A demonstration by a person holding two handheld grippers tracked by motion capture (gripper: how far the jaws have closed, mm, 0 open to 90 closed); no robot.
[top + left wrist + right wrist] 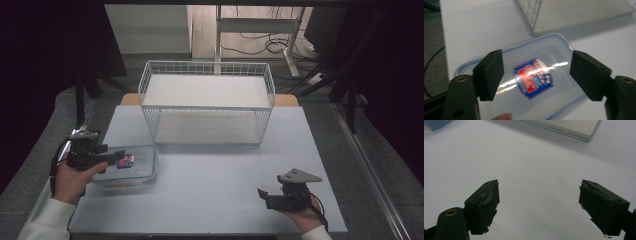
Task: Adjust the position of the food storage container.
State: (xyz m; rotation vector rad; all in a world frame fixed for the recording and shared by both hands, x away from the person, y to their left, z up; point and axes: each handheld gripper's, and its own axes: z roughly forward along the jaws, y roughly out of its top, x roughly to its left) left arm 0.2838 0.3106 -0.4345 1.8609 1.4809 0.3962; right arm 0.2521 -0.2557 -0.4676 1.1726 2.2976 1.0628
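Note:
A clear plastic container [135, 167] with a blue-rimmed lid and a red and blue label lies at the left of the white table [215, 175]. My left gripper [111, 154] hovers over its left part, held by a hand from the left. In the left gripper view the container [541, 50] lies below the left gripper [537, 57], whose jaws stand apart on either side of the label, with no pad pressing on the lid. My right gripper [265, 196] rests open near the table's front right, and in the right gripper view the right gripper [539, 186] has bare table between its jaws.
A white wire rack [207, 102] with two shelves stands at the back middle of the table; its base board [564, 126] appears in the right gripper view. A corner of the container [436, 126] lies at that view's top left. Floor and cables lie beyond the table.

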